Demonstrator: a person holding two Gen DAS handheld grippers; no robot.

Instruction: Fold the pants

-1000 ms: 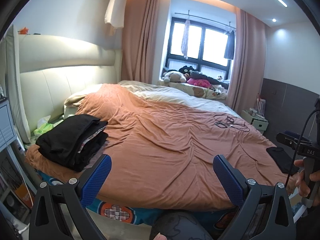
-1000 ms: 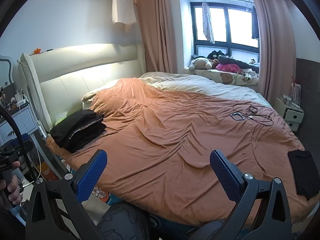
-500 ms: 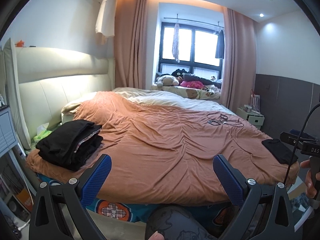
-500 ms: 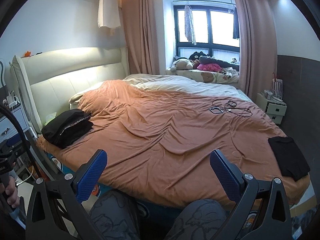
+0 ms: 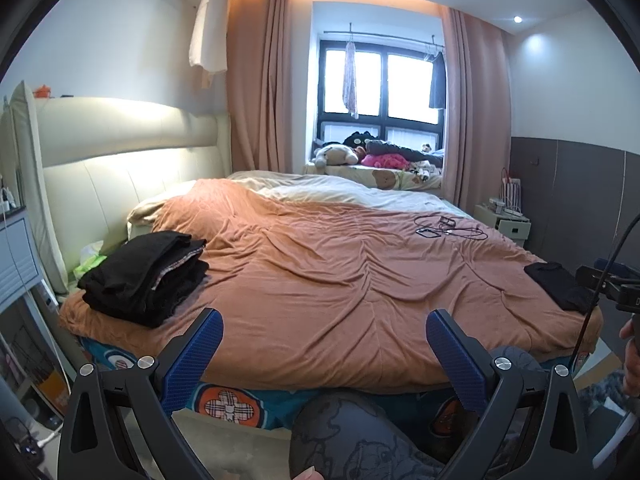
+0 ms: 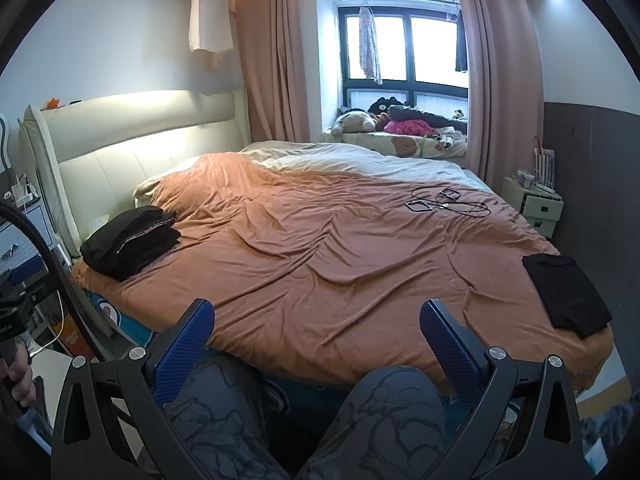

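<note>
Currently I see the folded black pants lying flat on the orange duvet, ahead and to the right of the right gripper, near the bed's front right corner; in the left wrist view the same pants sit far right of the left gripper, next to the other handset at the frame edge. I note a stack of dark folded clothes ahead and left of the left gripper, on the duvet's left edge close to the cream headboard; the right wrist view shows that stack further left and well apart from the pants. Left gripper: blue pads spread wide, nothing between them, held off the bed's near edge. Right gripper: likewise spread wide and empty, above my patterned trouser legs. Neither gripper touches any cloth. Straight ahead and beyond both grippers, a tangle of black cables with small devices lies on the far right part of the duvet. Past the far side of the bed, plush toys rest on the window ledge under the window, between pink curtains. A white nightstand stands to the right of the bed against the grey wall panel.
</note>
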